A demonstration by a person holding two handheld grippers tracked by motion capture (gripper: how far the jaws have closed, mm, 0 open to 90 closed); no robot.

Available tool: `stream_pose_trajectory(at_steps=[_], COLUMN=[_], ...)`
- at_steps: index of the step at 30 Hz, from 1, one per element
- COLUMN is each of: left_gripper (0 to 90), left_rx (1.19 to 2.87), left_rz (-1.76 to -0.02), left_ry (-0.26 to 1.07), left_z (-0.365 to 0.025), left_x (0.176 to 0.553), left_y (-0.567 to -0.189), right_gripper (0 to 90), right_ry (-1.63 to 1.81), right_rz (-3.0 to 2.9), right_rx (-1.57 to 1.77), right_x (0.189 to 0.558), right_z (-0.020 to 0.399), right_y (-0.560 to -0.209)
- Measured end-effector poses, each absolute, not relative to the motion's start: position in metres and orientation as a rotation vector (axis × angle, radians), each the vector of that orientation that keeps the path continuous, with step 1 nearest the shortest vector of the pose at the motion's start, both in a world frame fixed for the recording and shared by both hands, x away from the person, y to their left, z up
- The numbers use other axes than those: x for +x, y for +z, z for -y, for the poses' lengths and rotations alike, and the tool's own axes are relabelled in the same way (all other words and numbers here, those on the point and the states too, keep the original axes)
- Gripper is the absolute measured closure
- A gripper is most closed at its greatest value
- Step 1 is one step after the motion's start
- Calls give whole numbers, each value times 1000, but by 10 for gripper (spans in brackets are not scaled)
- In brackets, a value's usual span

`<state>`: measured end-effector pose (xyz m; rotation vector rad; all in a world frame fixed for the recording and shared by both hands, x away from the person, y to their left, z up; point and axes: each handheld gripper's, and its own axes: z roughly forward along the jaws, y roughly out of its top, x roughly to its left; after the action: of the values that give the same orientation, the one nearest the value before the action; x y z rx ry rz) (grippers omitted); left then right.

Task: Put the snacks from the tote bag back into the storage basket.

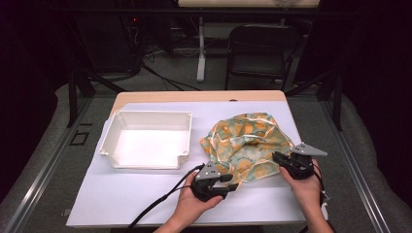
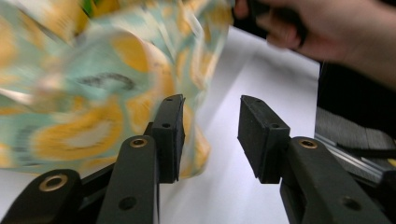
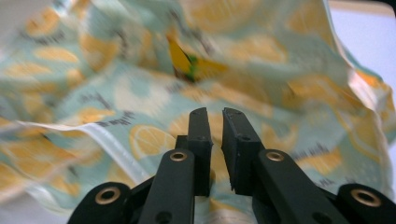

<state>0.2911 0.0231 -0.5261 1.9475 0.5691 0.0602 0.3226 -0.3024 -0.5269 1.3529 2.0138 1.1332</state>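
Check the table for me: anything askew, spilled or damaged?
Nothing spilled or damaged. The lemon-print cloth lies crumpled in a heap right of the white bin, not spread flat. The bin sits upright and squarely on the table.

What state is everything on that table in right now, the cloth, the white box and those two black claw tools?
Patterned cloth: crumpled in a loose heap on the white table cover, beside the box.
White box: upright, open on top, nothing inside.
Left gripper: jaws apart, cloth edge by one jaw, not pinched.
Right gripper: jaws nearly together over the cloth; whether they pinch it cannot be told.
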Motion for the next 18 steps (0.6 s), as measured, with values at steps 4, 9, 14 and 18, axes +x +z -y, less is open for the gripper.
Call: stream_pose_trajectory(at_steps=[4, 9, 14, 18], left_gripper=[568, 546, 529, 521], left_rx=[1896, 1800, 1795, 1826], left_rz=[-589, -739, -799, -805], left_ry=[84, 169, 241, 262], left_z=[-35, -43, -29, -15], left_x=[296, 316, 337, 350], left_y=[-515, -505, -502, -503], right_gripper=[839, 845, 842, 841], right_ry=[1111, 1111, 1150, 1186], right_rz=[-2010, -2008, -1958, -1928], right_rx=[1378, 1388, 1341, 1306], right_x=[323, 323, 315, 311], right_z=[308, 310, 311, 312], right_y=[-534, -536, -524, -514])
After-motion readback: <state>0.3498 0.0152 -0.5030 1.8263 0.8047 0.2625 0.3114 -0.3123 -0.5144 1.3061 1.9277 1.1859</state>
